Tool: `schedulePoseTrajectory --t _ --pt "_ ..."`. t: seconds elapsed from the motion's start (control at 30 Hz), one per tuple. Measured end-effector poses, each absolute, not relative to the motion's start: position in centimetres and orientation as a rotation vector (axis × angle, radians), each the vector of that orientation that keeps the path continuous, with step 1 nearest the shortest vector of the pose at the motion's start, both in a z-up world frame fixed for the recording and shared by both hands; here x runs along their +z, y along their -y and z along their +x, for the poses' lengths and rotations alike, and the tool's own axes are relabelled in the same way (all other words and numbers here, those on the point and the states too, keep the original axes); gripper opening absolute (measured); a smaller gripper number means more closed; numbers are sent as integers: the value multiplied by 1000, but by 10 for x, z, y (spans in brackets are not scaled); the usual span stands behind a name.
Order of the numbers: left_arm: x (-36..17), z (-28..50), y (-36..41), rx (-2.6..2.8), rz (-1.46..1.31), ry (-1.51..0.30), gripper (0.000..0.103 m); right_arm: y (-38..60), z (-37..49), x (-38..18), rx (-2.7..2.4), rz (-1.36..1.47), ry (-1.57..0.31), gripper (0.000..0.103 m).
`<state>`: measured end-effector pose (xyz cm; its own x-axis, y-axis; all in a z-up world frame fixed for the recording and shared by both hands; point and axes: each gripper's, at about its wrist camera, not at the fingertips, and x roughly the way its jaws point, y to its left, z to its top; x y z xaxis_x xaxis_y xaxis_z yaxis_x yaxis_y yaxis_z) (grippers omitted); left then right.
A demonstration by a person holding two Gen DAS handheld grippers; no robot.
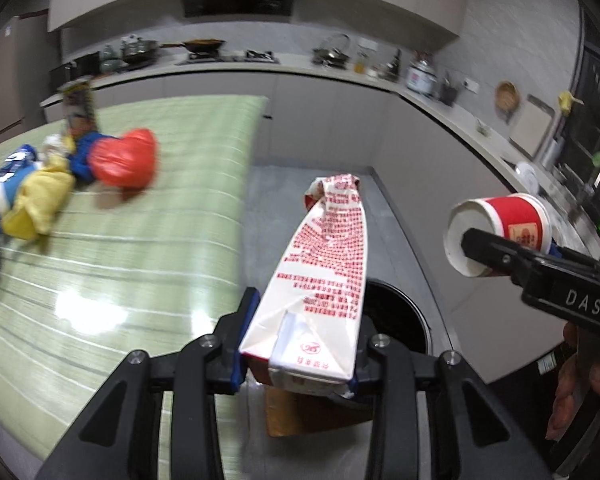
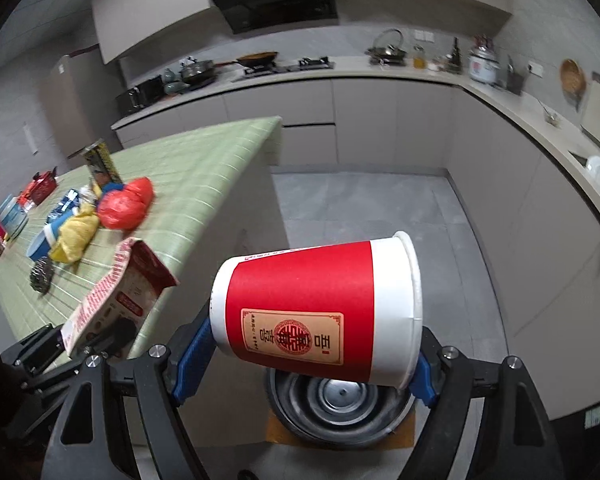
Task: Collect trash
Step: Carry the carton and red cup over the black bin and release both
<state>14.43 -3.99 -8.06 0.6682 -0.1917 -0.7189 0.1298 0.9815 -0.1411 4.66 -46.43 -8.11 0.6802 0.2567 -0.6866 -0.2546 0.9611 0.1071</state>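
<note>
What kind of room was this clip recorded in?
A home kitchen, most likely: a range hood hangs above a gas hob on an L-shaped counter crowded with pots, and a table with a green cloth stands nearby.

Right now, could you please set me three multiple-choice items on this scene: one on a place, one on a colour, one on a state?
1. Where is the trash bin?
A. on the green table
B. on the floor below the held cup
C. on the kitchen counter

2. What colour is the band on the paper cup?
A. blue
B. yellow
C. red

3. What does the left gripper hold?
A. a flattened milk carton
B. nothing
C. a red bag

Answers:
1 B, the bin's rim shows under the cup.
2 C, red band, white rims.
3 A, the milk carton sits between its pads.
</note>
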Motion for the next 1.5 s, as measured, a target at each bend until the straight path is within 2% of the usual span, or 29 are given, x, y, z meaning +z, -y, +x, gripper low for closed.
schedulePoseTrajectory --t 0.33,0.8,0.87,0.9,0.93,0.97,1.0,1.5 --pt "-125 149 101 -240 -65 -917 37 501 66 -126 256 25 -868 82" --pt "-174 165 122 -245 -86 -1050 38 503 104 -188 302 40 -991 82" --pt "-187 170 124 -281 -121 -1097 55 503 112 -195 345 63 -1022 83" --pt "-190 171 124 -272 -132 -1113 70 502 117 -199 346 68 -1048 87" --pt "-191 171 122 -250 -139 -1113 75 507 122 -204 311 83 -1069 91" --pt "-188 169 122 -237 -142 -1106 76 511 124 -205 278 95 -1068 96" --pt "-185 168 120 -231 -143 -1101 77 520 126 -204 245 117 -1060 97" --pt "-136 154 116 -134 -58 -1023 77 543 117 -176 184 93 -1008 97"
